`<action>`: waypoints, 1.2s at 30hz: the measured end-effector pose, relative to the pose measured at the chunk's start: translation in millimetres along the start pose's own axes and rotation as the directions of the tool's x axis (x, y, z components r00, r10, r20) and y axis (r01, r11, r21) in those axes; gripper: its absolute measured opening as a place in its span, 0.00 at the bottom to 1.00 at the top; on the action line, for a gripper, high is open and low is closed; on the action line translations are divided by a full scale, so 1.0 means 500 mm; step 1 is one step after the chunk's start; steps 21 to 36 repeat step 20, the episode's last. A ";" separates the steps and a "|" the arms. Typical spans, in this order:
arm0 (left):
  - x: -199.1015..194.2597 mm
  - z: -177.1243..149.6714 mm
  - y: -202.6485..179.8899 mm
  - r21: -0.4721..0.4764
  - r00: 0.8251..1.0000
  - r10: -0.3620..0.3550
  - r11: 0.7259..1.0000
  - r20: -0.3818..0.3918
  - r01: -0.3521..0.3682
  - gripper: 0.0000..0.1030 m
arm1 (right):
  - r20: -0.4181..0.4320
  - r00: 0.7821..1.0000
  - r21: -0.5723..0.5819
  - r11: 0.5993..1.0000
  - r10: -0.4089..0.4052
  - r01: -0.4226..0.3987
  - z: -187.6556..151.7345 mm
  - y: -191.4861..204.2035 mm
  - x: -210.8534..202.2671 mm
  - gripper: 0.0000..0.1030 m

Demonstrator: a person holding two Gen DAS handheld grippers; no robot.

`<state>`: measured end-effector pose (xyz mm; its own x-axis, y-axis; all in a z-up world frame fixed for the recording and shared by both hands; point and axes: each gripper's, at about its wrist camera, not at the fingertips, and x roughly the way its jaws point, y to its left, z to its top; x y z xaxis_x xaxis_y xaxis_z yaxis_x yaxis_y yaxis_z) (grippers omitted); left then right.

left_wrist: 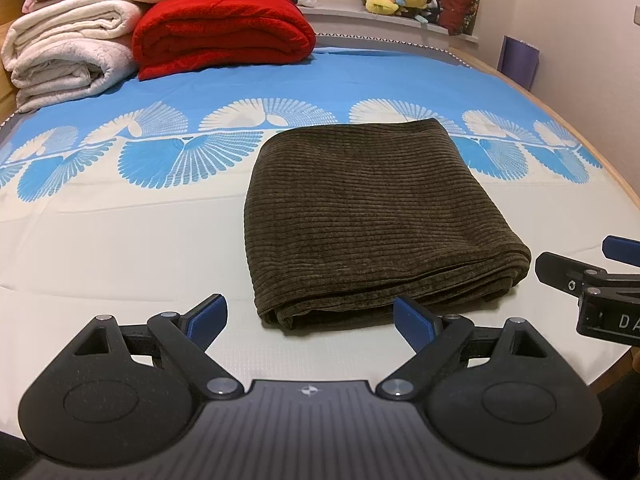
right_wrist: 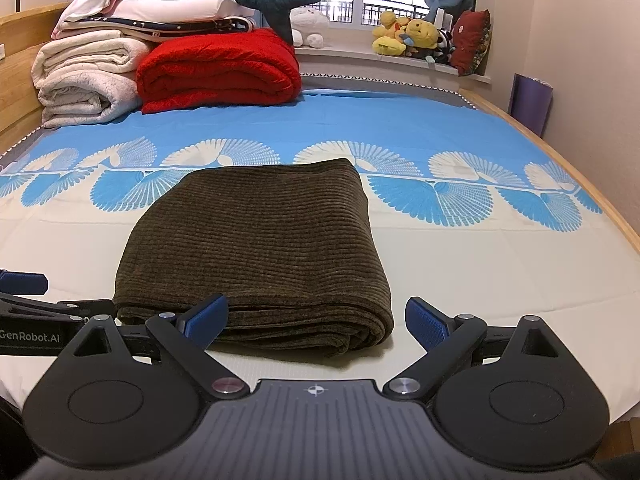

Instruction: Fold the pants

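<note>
The folded pants (left_wrist: 376, 220) lie flat on the bed (left_wrist: 120, 240), just ahead of both grippers. The left gripper (left_wrist: 310, 320) and right gripper (right_wrist: 318, 322) hover with jaws spread wide, holding and touching nothing.

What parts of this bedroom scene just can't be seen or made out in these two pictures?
- Pants: inner layers hidden by the top fold, both views.
- Right gripper: cut off by the left view's right edge.
- Soft toys: too small to identify.
- The person holding the grippers: out of frame.
</note>
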<state>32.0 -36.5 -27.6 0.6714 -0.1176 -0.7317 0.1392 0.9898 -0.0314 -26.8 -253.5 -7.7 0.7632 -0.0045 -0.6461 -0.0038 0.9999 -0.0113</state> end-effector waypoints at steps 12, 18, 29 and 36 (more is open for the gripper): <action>0.001 0.000 -0.001 -0.004 1.000 -0.001 1.000 -0.005 0.001 0.91 | -0.005 1.000 -0.001 1.000 -0.004 0.004 -0.003 0.003 0.005 0.93; 0.000 0.000 -0.003 -0.003 1.000 -0.004 1.000 -0.002 0.004 0.91 | -0.010 1.000 -0.005 1.000 -0.005 0.005 -0.005 0.006 0.008 0.93; 0.001 0.000 -0.004 -0.004 1.000 -0.005 1.000 -0.003 0.005 0.91 | -0.009 1.000 -0.006 1.000 -0.005 0.005 -0.006 0.007 0.008 0.93; 0.001 0.000 -0.004 -0.004 1.000 -0.005 1.000 -0.003 0.005 0.91 | -0.009 1.000 -0.006 1.000 -0.005 0.005 -0.006 0.007 0.008 0.93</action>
